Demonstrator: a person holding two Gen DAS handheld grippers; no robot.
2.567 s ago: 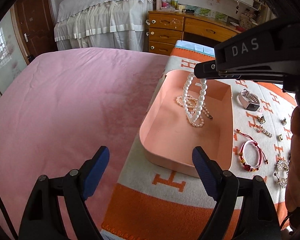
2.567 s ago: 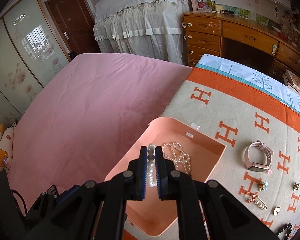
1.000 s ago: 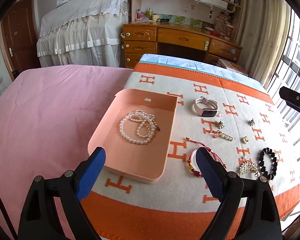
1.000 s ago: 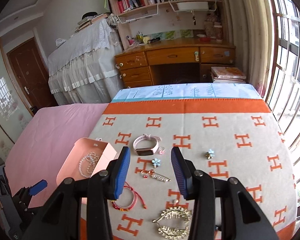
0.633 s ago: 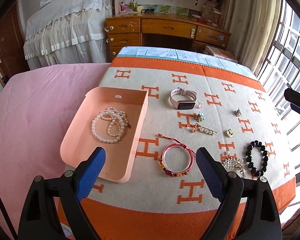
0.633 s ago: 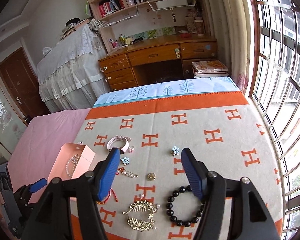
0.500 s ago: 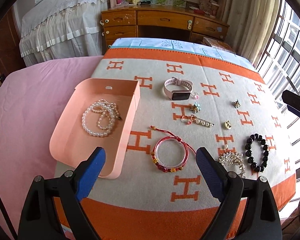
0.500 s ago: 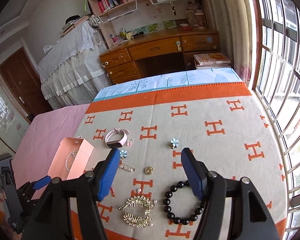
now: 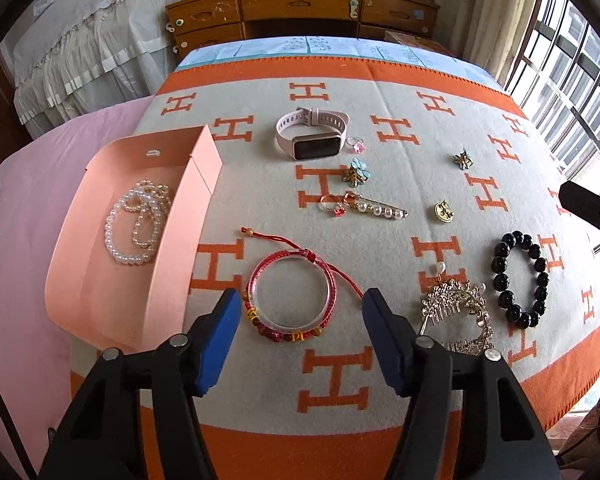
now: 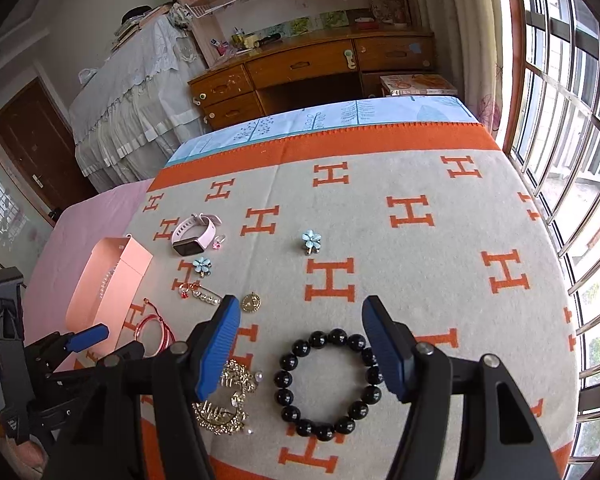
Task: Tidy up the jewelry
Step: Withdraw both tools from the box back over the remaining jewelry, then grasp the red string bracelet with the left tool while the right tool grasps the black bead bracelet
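Jewelry lies scattered on the blanket (image 9: 380, 92) beside the pink box (image 9: 172, 264), which already holds a pearl necklace (image 9: 136, 224). My left gripper (image 9: 300, 320) has just been closing, jaws apart and empty above the red bracelet (image 9: 290, 300); my right gripper (image 10: 300, 336) is open and empty over the black bead bracelet (image 10: 326, 384). Both look light: I judge the red hoop stiff, best pinched across its rim, and the black beads smooth and likely to roll, so grip one side of the loop.

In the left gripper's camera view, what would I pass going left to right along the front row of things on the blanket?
Pink box holding the pearl necklace → red cord bracelet → gold hair comb → black bead bracelet.
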